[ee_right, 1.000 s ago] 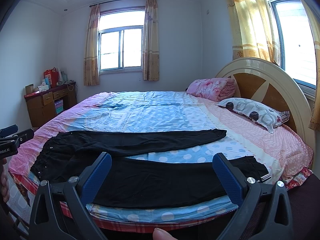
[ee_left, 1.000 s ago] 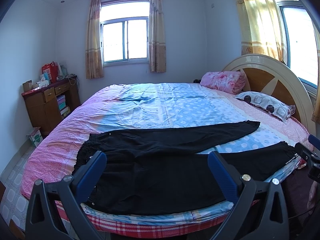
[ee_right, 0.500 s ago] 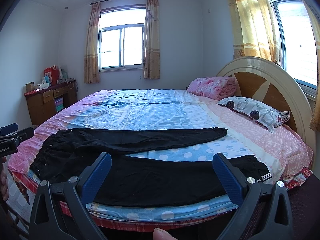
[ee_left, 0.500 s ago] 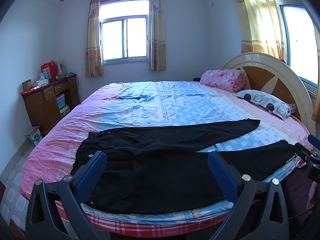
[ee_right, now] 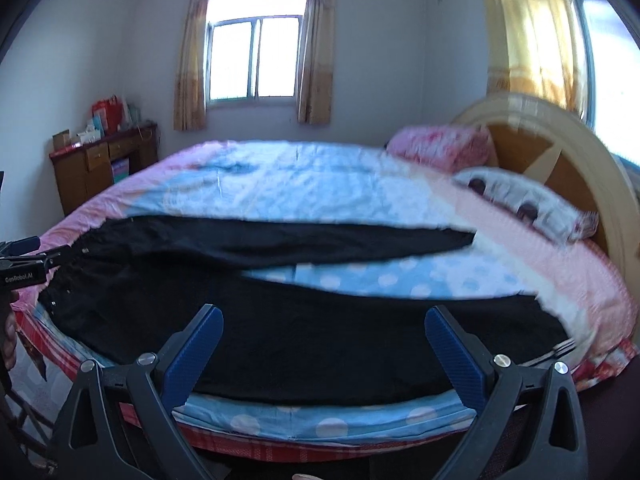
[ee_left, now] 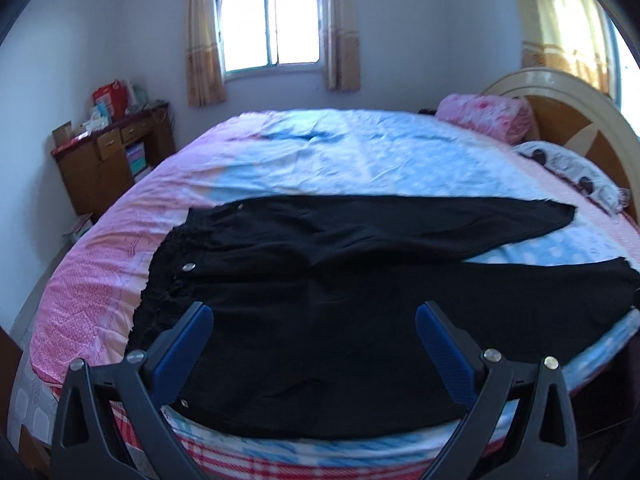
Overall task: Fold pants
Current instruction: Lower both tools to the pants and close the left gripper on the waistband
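Observation:
Black pants [ee_left: 320, 292] lie flat on the bed, waistband to the left, two legs spread apart to the right; they also show in the right wrist view [ee_right: 304, 328]. My left gripper [ee_left: 314, 320] is open and empty, hovering over the hip part of the pants near the bed's front edge. My right gripper [ee_right: 324, 320] is open and empty over the near leg. The left gripper's body [ee_right: 24, 268] shows at the left edge of the right wrist view.
The bed [ee_left: 320, 160] has a pink and blue sheet. A pink pillow [ee_left: 484, 118] and a spotted pillow [ee_left: 568, 168] lie by the round wooden headboard [ee_left: 568, 116] at right. A wooden dresser [ee_left: 108, 160] stands at left by the wall.
Both grippers have moved forward and tilted down toward the pants, which now look larger and closer. The pants have not moved. Both stay open.

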{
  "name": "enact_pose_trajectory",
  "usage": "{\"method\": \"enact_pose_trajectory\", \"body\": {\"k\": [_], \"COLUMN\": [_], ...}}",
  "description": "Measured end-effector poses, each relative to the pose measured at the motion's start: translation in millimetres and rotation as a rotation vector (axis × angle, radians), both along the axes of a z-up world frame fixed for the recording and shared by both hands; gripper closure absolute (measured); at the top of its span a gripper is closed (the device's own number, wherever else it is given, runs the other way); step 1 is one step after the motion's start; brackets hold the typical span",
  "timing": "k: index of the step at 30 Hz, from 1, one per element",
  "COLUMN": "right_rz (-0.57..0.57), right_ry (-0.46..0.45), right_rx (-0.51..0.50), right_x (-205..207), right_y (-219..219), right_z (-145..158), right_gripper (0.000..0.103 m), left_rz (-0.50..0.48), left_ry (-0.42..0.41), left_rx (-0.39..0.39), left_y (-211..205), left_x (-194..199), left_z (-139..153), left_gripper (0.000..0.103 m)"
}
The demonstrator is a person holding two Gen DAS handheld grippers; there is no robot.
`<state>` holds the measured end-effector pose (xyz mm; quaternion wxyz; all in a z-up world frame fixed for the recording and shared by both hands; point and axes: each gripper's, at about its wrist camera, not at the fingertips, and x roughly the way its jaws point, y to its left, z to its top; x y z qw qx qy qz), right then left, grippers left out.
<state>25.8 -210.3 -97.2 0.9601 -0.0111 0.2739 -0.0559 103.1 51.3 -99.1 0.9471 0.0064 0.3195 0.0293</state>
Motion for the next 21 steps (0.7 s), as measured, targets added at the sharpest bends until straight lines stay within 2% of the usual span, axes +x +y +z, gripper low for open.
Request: {"method": "enact_pose_trajectory", "body": {"k": [8,17,21], "right_rz": [-0.006,0.083,0.11], "right_ry": [0.06,0.137,0.174], "right_rx": [0.019,-0.015,-0.003], "right_x": [59,135,158], "right_y": [-8,19,22], "right_z": [-12,-31,-43], "right_gripper": [0.001,0.001,0.001], "left_rz": [0.054,0.099,0.13], "left_ry": [0.079,0.106,0.148], "left_rx": [0.004,0.035,0.004], "left_y": [46,103,141], "left_x": [61,134,178], "left_z": [-20,-13,-14], "left_gripper": [0.0,0.0,0.0]}}
